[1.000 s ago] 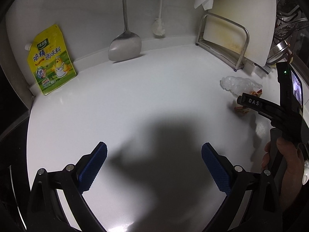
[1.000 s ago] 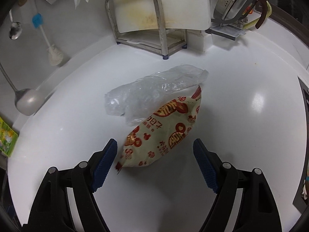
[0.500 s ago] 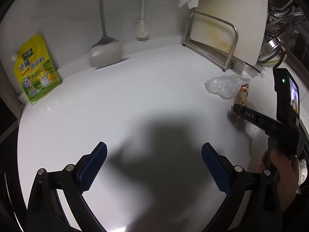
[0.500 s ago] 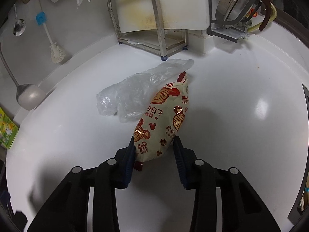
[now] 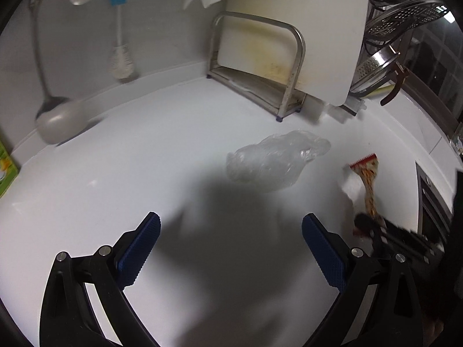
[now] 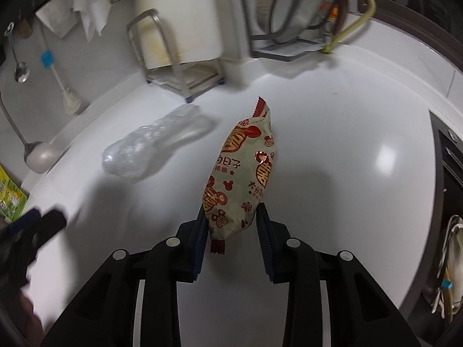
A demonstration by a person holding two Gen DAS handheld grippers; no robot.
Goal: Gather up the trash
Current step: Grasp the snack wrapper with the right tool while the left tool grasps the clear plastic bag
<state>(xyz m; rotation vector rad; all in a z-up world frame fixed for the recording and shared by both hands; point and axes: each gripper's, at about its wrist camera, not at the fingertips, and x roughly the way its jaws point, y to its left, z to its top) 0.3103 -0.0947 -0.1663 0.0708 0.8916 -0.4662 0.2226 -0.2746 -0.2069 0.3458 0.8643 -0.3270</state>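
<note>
A cream snack bag with red print (image 6: 243,173) stands tilted off the white counter (image 6: 332,150). My right gripper (image 6: 231,205) is closing on the bag's lower end, its blue pads pressing both sides. In the left wrist view the same snack bag (image 5: 367,179) shows edge-on at the right, with the right gripper (image 5: 367,225) blurred below it. A crumpled clear plastic bag (image 5: 275,162) lies on the counter ahead of my left gripper (image 5: 231,225), which is open and holds nothing. From the right wrist, the plastic bag (image 6: 153,144) lies left of the snack bag.
A white cutting board (image 5: 289,29) stands in a steel rack (image 5: 257,86) at the back. A ladle (image 5: 55,121) and brush (image 5: 121,63) hang on the wall. A yellow-green pouch (image 6: 8,199) leans far left. Colanders (image 5: 405,17) and a stove edge (image 6: 445,159) lie right.
The right jaws closed on the snack bag and drew it up and away from the plastic bag. The left gripper swept right, bringing the plastic bag in front of it.
</note>
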